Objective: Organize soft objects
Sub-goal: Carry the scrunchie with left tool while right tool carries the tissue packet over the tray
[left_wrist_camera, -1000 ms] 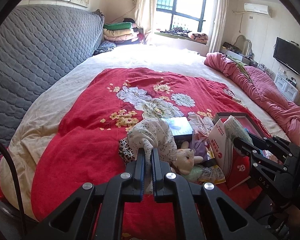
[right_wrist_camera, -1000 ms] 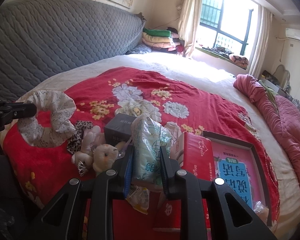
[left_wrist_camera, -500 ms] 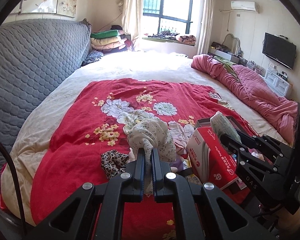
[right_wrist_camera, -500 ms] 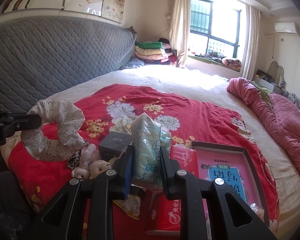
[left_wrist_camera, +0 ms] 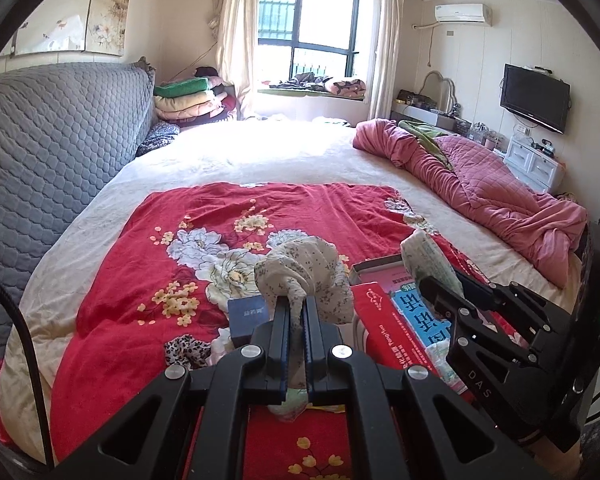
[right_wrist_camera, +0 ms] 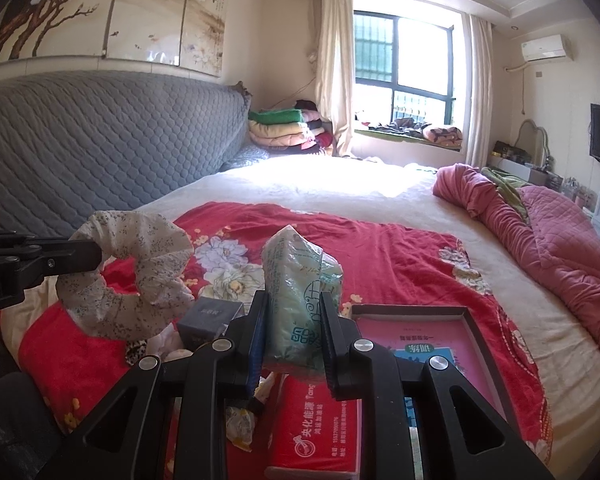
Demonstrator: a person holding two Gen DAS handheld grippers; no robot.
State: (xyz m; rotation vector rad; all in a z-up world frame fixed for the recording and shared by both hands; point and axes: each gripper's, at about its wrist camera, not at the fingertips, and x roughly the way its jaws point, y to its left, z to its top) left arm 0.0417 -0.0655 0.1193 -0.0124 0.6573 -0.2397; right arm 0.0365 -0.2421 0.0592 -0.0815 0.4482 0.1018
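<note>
Left claw (left_wrist_camera: 296, 312) clamped on floral scrunchie (left_wrist_camera: 304, 276); right claw (right_wrist_camera: 294, 320) clamped on tissue pack (right_wrist_camera: 300, 280), above red quilt (left_wrist_camera: 140, 260).

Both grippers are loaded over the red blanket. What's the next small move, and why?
Probably carry the tissue pack in the right gripper to the open tray and set it down there: it is lifted clear, and the left gripper is shut on the scrunchie.

Left gripper (left_wrist_camera: 296, 312) jaws clamped; right gripper (right_wrist_camera: 294, 320) likewise (both tilted downward).
</note>
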